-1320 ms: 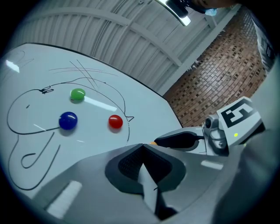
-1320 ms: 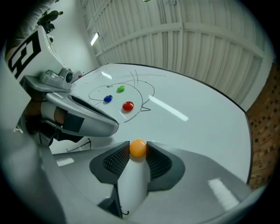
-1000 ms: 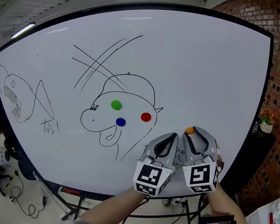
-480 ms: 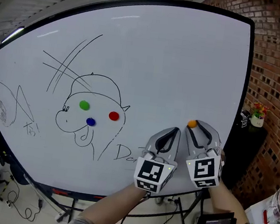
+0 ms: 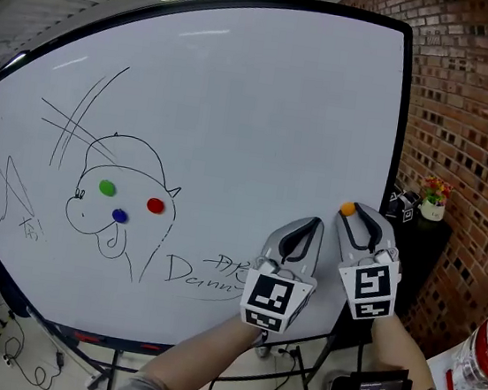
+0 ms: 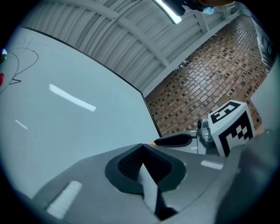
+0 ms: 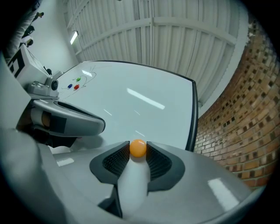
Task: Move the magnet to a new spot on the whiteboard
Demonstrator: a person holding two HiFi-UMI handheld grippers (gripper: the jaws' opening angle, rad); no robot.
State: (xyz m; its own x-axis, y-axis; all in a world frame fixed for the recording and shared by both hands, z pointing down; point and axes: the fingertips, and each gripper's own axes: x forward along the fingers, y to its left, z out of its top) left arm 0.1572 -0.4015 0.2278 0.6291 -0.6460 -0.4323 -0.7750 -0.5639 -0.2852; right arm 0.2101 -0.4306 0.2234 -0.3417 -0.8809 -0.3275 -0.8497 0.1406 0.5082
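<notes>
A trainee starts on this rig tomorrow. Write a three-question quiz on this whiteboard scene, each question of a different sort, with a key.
1. Multiple choice: what is the right gripper shut on? A) a blue magnet B) an orange magnet C) a marker pen
2. True or false: the left gripper is shut with nothing between its jaws.
3. Short answer: how many magnets sit on the whiteboard within the drawing, and of which colours?

Key: 1 B. 2 True. 3 Three: green magnet, blue magnet, red magnet.
</notes>
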